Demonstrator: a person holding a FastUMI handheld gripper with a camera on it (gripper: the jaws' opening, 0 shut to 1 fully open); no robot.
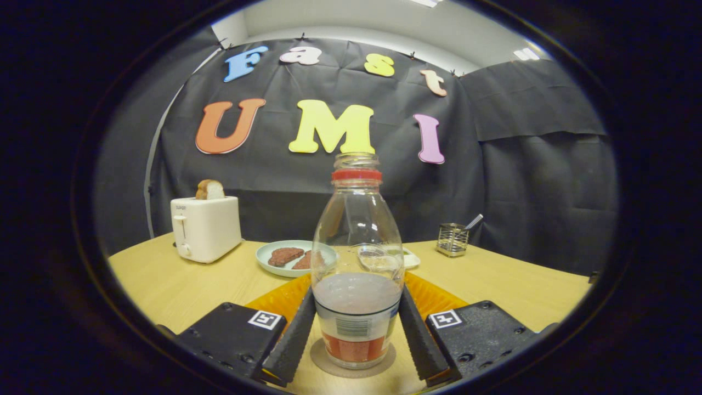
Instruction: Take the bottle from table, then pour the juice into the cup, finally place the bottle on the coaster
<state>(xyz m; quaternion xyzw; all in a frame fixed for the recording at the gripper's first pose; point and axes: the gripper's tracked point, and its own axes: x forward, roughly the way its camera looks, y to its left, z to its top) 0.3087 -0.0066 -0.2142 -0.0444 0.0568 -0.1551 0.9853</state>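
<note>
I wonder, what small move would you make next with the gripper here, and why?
Probably open the fingers and let go. The bottle stands upright with its base on the round coaster, between the fingers of the gripper, and both fingers appear to press its sides. It is uncapped and only partly full, so pouring looks done. Releasing gently should leave it placed.

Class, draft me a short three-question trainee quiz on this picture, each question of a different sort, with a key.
1. True or false: the bottle stands upright on the coaster.
2. What sits in the toaster? A) bread B) a spoon C) a cup
3. Fill in: the gripper has one of its fingers on each ___ of the bottle.

Key: 1 true; 2 A; 3 side. Whether the fingers press the bottle cannot be told.
</note>
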